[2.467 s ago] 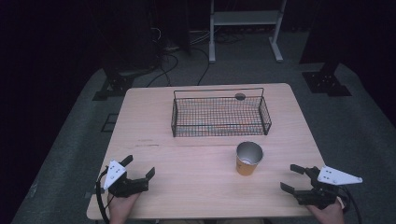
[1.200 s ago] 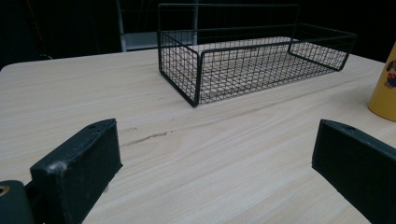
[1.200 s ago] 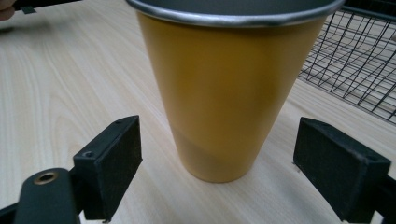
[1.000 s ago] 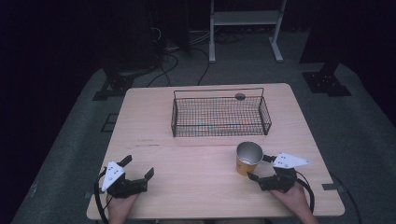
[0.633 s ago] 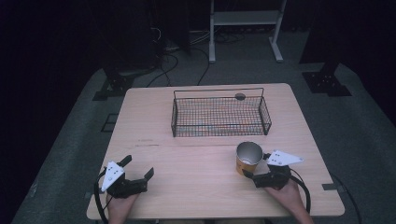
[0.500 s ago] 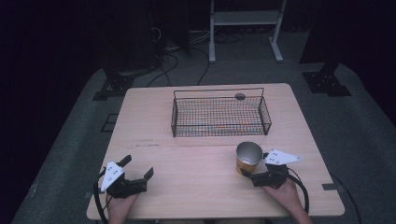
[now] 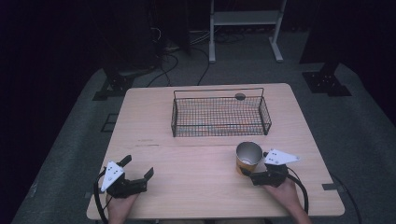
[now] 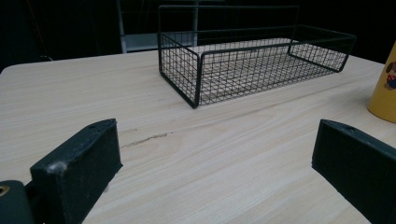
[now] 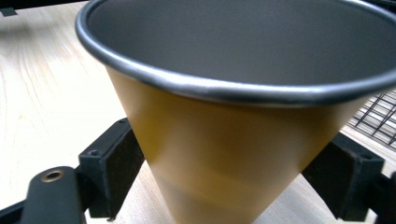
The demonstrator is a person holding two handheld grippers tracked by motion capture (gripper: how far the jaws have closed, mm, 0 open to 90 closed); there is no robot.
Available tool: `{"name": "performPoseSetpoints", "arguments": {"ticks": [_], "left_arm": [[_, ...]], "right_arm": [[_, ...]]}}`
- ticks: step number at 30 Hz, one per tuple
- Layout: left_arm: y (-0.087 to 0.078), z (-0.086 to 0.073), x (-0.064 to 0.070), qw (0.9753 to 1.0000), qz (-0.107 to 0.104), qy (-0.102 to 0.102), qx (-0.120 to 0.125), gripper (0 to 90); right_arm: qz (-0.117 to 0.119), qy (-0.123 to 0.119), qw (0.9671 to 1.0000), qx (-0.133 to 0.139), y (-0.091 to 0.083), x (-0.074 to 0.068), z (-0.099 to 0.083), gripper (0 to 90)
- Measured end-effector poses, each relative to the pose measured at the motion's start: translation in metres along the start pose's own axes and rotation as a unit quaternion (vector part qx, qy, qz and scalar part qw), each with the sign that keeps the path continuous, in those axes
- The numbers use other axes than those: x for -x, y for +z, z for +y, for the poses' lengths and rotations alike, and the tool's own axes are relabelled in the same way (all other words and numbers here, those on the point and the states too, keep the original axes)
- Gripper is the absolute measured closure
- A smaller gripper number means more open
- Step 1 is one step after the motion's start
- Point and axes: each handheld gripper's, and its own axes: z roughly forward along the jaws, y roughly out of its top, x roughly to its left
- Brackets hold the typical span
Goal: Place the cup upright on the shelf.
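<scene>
Both black fingers [image 9: 109,168] of the right gripper [image 7: 256,177] stood open, flanking the yellow tapered metal cup [image 9: 233,140]; squeezing low and evenly appeared advisable.

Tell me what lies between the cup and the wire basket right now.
Nothing: in the high view the stretch of table between the cup and the wire basket is bare wood.

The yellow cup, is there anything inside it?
The yellow cup looks empty: its grey inner wall shows bare in the right gripper view. Its very bottom is hidden there, so something small lying flat can't be ruled out.
</scene>
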Motion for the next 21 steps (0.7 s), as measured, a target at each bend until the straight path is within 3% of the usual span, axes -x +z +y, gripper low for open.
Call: {"name": "performPoseSetpoints", "arguments": {"ticks": [14,21], "left_arm": [[-0.0006,-0.0001,-0.0010,1.0000,0.001,0.000,0.001,0.1],[-0.0008,-0.0002,-0.0013,1.0000,0.003,0.000,0.001,0.1]], "right_arm": [[0.002,-0.004,1.0000,-0.001,-0.0003,-0.0016,0.0004,19.0],[0.001,-0.001,0.9999,0.014,-0.0062,-0.0011,0.0044,19.0]]}}
